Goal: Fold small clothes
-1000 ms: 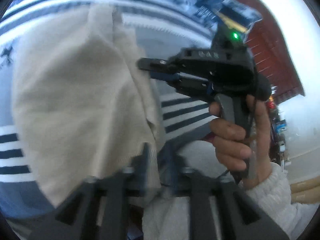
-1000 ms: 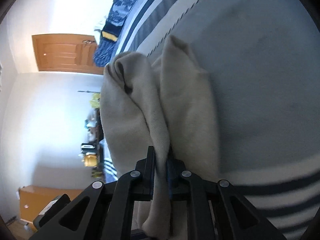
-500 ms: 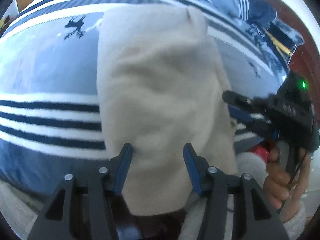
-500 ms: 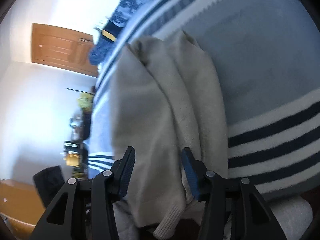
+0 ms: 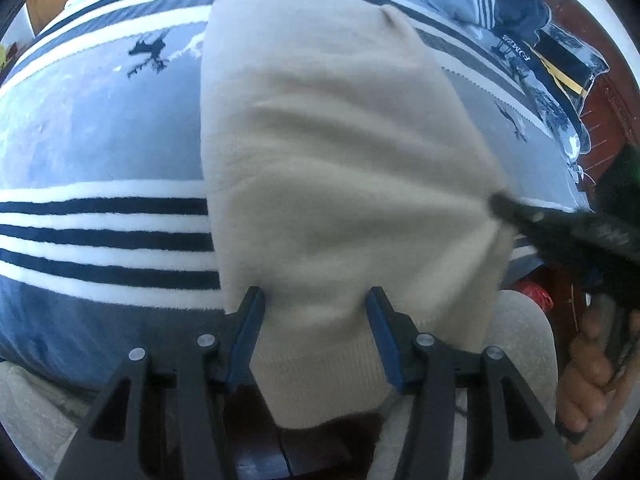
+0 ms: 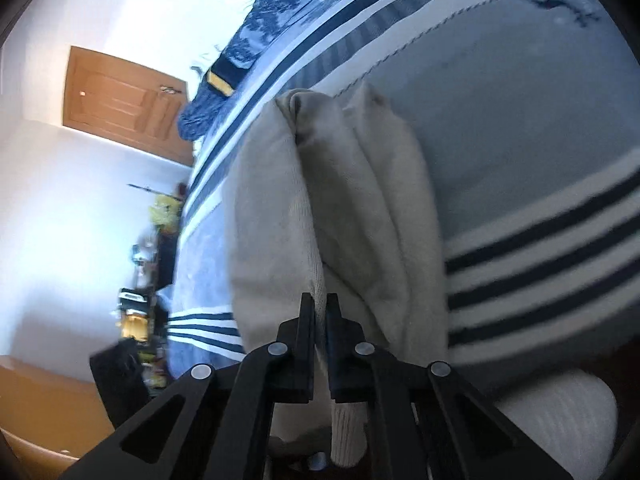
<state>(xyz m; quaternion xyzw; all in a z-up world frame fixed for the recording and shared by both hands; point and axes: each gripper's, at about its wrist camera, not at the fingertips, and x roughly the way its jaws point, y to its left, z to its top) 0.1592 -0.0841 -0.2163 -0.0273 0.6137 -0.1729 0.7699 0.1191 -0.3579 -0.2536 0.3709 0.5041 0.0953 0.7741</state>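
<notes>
1. Left wrist view: camera sits just behind the left gripper (image 5: pixel 316 300), looking steeply down along its fingers, very near the beige garment (image 5: pixel 340 152) on the striped bedspread (image 5: pixel 100 128).
2. Right wrist view: camera sits behind the right gripper (image 6: pixel 320 312), angled down along the bed, close to the garment (image 6: pixel 360 208); wall and wooden door (image 6: pixel 120 100) lie at frame left.
3. Shared: both views take in the garment and the bedspread's dark stripes (image 6: pixel 540 248). The left view also catches the right gripper (image 5: pixel 504 204) at the garment's right edge.
</notes>
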